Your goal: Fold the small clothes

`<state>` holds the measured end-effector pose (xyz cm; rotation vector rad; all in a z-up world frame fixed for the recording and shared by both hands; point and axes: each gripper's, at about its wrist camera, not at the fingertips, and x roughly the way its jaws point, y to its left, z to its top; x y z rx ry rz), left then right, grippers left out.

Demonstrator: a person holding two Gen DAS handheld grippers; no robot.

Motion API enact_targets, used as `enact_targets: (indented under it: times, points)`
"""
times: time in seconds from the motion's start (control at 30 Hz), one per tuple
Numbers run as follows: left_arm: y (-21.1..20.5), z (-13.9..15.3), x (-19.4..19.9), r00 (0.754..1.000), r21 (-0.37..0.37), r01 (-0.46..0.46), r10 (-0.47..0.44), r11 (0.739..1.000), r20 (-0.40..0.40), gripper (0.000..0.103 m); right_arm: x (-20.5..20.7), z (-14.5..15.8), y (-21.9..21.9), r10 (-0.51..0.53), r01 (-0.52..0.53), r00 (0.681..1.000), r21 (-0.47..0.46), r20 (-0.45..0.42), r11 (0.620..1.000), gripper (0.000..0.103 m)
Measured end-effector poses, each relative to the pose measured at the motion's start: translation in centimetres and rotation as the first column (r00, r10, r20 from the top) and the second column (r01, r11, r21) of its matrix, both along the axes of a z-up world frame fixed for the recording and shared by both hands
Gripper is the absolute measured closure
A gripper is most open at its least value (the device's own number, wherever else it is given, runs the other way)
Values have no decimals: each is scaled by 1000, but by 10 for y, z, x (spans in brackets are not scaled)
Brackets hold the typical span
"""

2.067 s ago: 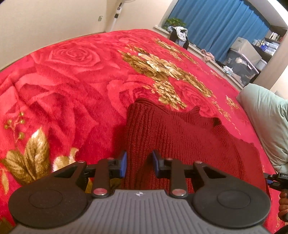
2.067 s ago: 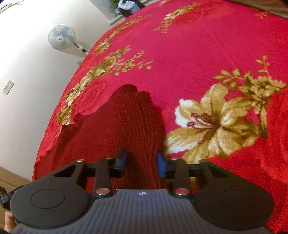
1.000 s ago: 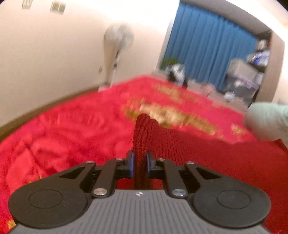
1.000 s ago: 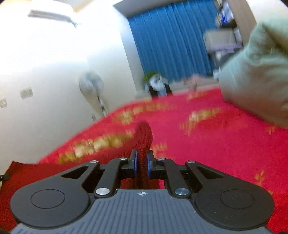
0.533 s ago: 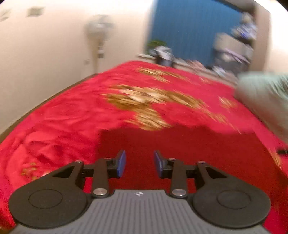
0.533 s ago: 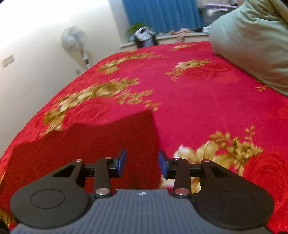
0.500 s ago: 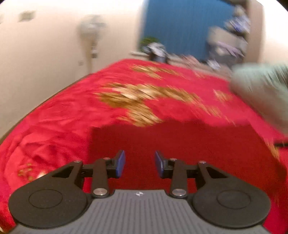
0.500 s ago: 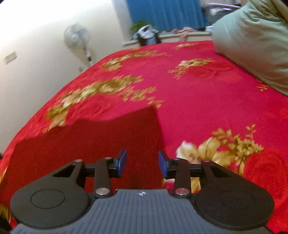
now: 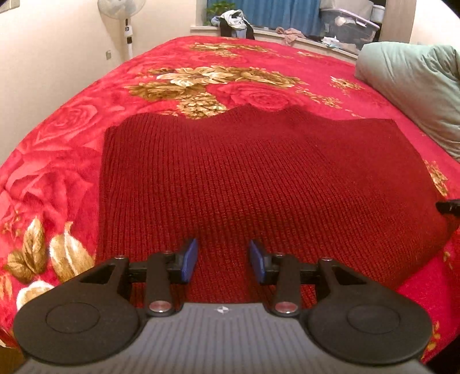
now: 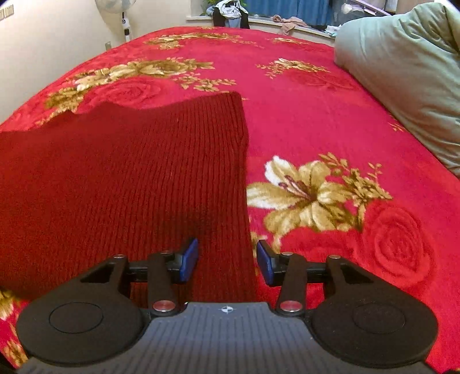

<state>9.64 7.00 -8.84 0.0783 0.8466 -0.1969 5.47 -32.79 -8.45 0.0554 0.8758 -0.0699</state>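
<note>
A dark red knitted garment [image 9: 258,178] lies spread flat on the red floral blanket [image 9: 72,123]. My left gripper [image 9: 223,260] is open and empty, just above the garment's near edge towards its left side. The garment also shows in the right wrist view [image 10: 129,178], with its right edge running down the middle. My right gripper [image 10: 227,260] is open and empty over the garment's near right corner. The tip of the right gripper shows at the right edge of the left wrist view [image 9: 448,207].
A pale green pillow [image 10: 402,72] lies on the bed's right side. A standing fan [image 9: 123,26] is by the wall at the far left. Clothes and storage boxes [image 9: 345,23] sit along the windowsill beyond the bed.
Both grippers were shut on the garment's edge and lifted it a second ago. They then opened and let go. The garment now lies flat and spread out.
</note>
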Motion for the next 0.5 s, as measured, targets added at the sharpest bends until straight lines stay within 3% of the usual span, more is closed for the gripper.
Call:
enact_targets:
  times: [0.4,0.5]
  points:
    - [6,1,3,1000,-4,12,-12,1000,-1,58,-2,-4,5,-32,31,999,-46,-12,998,57]
    - [11,6,-1,1000,-37,-6,6,999,13,58,-3,2,6,-44,44,999,-51,2,998,57]
